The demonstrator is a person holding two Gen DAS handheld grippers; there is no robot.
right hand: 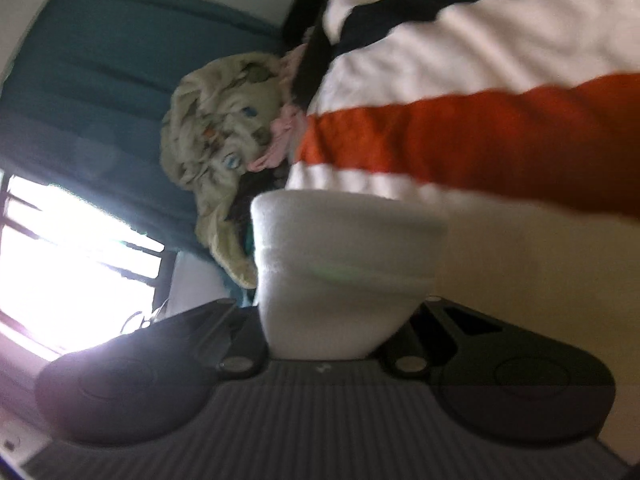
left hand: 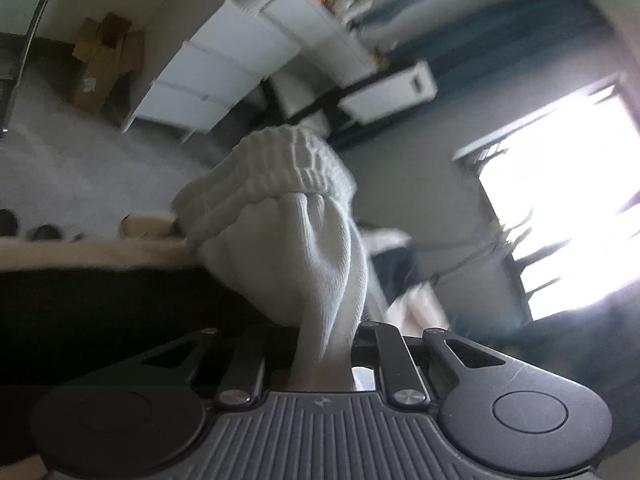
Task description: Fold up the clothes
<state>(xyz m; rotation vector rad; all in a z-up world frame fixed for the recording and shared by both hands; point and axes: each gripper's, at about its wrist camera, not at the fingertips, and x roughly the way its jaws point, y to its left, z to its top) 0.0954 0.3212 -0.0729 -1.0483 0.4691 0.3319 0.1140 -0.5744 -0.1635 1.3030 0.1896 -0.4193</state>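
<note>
A white knitted garment with a ribbed elastic band (left hand: 280,200) fills the middle of the left wrist view. My left gripper (left hand: 324,354) is shut on its bunched cloth, which rises out from between the fingers. In the right wrist view my right gripper (right hand: 328,340) is shut on a folded white part of the garment (right hand: 340,256). The fingertips of both grippers are hidden by the cloth. Both views are tilted and blurred.
A striped orange, white and black cloth (right hand: 460,92) lies at the upper right. A pile of patterned beige and pink clothes (right hand: 224,132) sits beside it. A teal curtain (right hand: 100,72) and a bright window (right hand: 72,264) stand behind. White cabinets (left hand: 224,76) and a table edge (left hand: 92,248) show in the left view.
</note>
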